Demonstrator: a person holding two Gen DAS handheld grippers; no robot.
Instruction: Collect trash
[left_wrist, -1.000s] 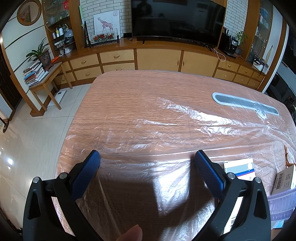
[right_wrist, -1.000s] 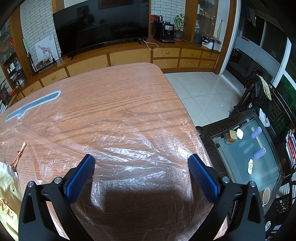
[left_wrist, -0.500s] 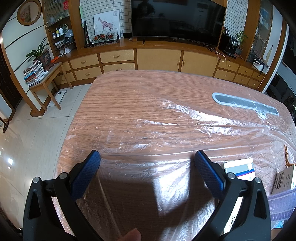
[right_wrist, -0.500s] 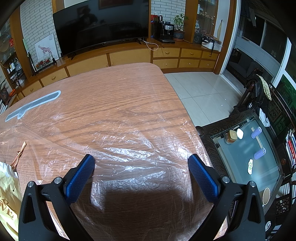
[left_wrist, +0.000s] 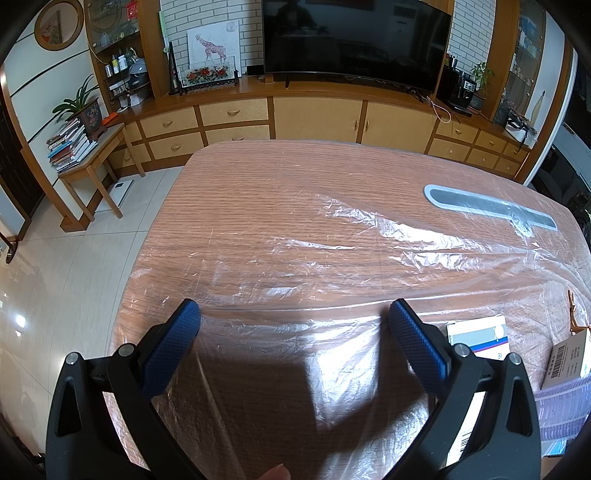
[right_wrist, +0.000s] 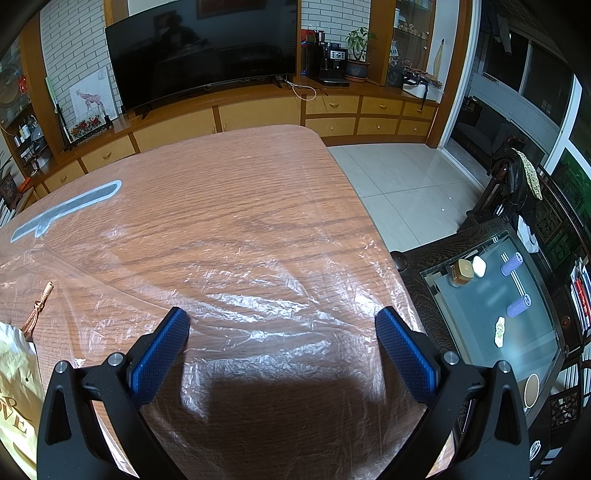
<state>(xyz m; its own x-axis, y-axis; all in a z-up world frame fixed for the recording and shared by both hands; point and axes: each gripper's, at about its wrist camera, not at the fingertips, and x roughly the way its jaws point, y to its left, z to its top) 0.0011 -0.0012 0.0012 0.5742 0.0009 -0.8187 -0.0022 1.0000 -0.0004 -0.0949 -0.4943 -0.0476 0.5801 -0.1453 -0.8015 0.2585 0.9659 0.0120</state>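
Left wrist view: the left gripper (left_wrist: 293, 314) hangs with jaws apart over the table (left_wrist: 280, 206); the trash, a white box (left_wrist: 480, 336), lies just right, so it should swing right. The right gripper (right_wrist: 282, 325) gapes too.

One table (left_wrist: 277, 206); one plastic sheet (left_wrist: 369, 251); two boxes (left_wrist: 480, 334) (left_wrist: 569, 356); one gold bag (right_wrist: 14, 391); two grippers (left_wrist: 293, 314) (right_wrist: 282, 319).

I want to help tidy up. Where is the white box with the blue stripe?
In the left wrist view, the white box with the blue stripe lies on the table at the lower right, beside the left hand-held gripper and a cardboard box with a barcode.
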